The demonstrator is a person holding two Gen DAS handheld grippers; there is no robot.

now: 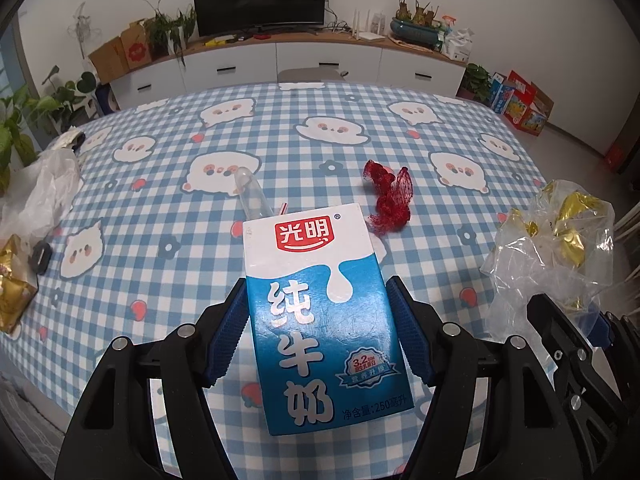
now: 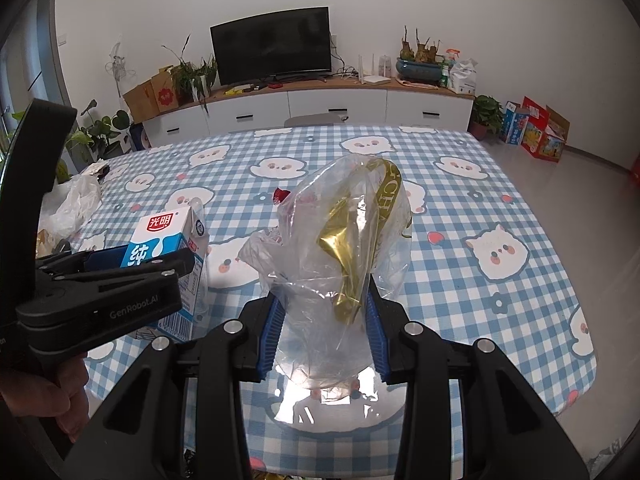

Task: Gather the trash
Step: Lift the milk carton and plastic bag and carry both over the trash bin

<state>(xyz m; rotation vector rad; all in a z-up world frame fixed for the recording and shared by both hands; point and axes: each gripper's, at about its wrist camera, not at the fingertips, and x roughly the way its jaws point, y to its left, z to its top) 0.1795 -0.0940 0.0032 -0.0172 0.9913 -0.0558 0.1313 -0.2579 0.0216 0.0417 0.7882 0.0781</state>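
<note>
Squarely between left fingers (image 1: 244, 332), milk carton (image 1: 320, 300), pads pressing its sides

So the counter (image 1: 320, 128) is covered corner to corner in a blue-and-white checked cloth printed with chubby white cartoon animals, little red strawberries and dark flowers. Stuff lying on it: a scrunched red mesh net (image 1: 390, 196) around the middle, and just left of that a clear plastic tube thing (image 1: 250, 194), a bit hard to make out. Over on the left edge there's a crumpled whitish plastic bag (image 1: 44, 188), with a small black ring-shaped bit (image 1: 40, 258) nearer in and a gold foil wrapper (image 1: 14, 284) at the near-left corner. At the far-left corner sits a small heap of something silvery and dark (image 1: 70, 140), too small to tell.
</note>
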